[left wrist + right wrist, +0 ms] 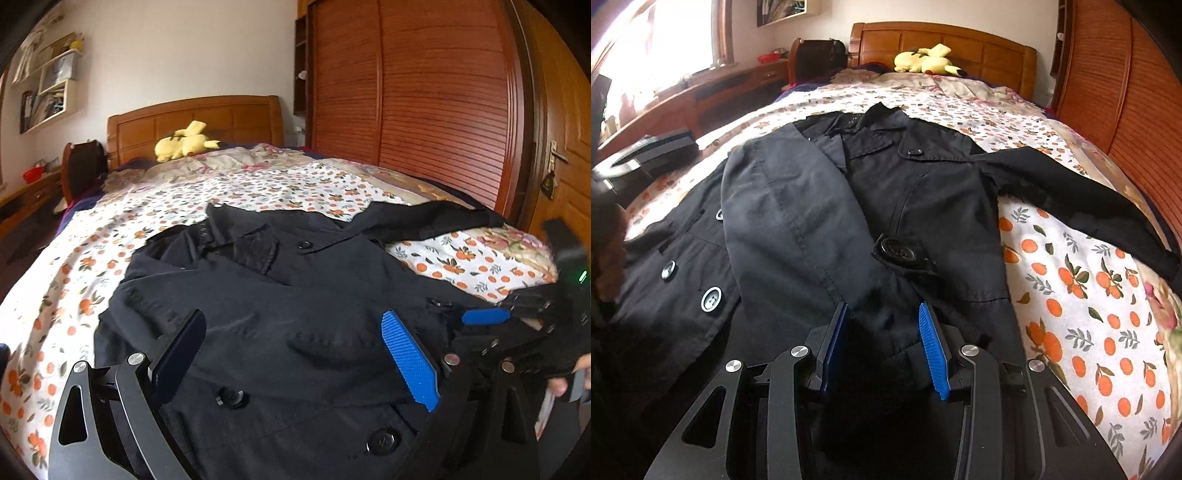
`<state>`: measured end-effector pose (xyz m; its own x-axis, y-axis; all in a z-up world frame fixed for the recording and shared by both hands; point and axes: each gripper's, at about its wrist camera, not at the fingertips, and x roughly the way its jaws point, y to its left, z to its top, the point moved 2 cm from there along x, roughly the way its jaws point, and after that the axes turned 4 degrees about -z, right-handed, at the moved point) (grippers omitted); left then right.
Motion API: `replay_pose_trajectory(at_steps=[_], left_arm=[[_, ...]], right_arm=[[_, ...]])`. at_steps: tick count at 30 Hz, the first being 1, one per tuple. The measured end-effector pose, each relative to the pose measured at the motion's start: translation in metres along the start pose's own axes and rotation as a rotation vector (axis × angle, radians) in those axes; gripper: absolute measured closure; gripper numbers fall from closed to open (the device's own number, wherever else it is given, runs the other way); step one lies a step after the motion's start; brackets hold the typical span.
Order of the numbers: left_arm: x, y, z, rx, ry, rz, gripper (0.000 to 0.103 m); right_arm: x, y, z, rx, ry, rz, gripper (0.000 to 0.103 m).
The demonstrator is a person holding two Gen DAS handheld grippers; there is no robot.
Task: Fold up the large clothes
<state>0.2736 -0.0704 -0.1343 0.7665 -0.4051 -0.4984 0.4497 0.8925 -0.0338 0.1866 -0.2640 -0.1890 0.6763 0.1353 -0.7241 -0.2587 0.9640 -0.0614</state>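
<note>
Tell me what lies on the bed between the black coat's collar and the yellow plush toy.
Only bedding: the orange-print sheet, then a rumpled floral quilt up to the plush toy. The right wrist view shows it from the coat.

A bed w/ orange-print floral sheet (258,184) fills the room, stretching ahead of the tongs. Far beyond them, a yellow plush toy (184,144) lies vs. the wooden headboard (195,118). Slatted wardrobe doors (424,92) stand at right; wall shelves (48,85) and a desk w/ red bowl (33,173) at far left.
</note>
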Motion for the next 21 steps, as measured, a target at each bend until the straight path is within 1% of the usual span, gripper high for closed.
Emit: replay_pose_trajectory(at_steps=[5, 8, 16, 17, 19, 21], left_arm=[[0.021, -0.005, -0.008, -0.008, 0.017, -0.023, 0.006], [0.027, -0.007, -0.011, -0.008, 0.014, -0.027, 0.006], [0.031, -0.007, -0.018, -0.012, 0.001, -0.018, 0.006], [0.031, -0.007, -0.019, -0.013, -0.003, -0.015, 0.002], [0.028, -0.006, -0.021, -0.013, -0.019, -0.013, 0.002], [0.025, -0.006, -0.022, -0.014, -0.036, -0.012, 0.002]], right_arm=[[-0.017, -0.011, 0.009, 0.001, -0.035, -0.024, 0.066], [-0.023, -0.023, 0.015, 0.015, -0.055, -0.044, 0.065], [-0.021, -0.073, 0.039, 0.07, -0.092, -0.097, 0.065], [-0.021, -0.079, 0.042, 0.079, -0.095, -0.101, 0.063], [-0.018, -0.094, 0.049, 0.099, -0.099, -0.121, 0.06], [-0.014, -0.109, 0.055, 0.111, -0.094, -0.147, 0.059]])
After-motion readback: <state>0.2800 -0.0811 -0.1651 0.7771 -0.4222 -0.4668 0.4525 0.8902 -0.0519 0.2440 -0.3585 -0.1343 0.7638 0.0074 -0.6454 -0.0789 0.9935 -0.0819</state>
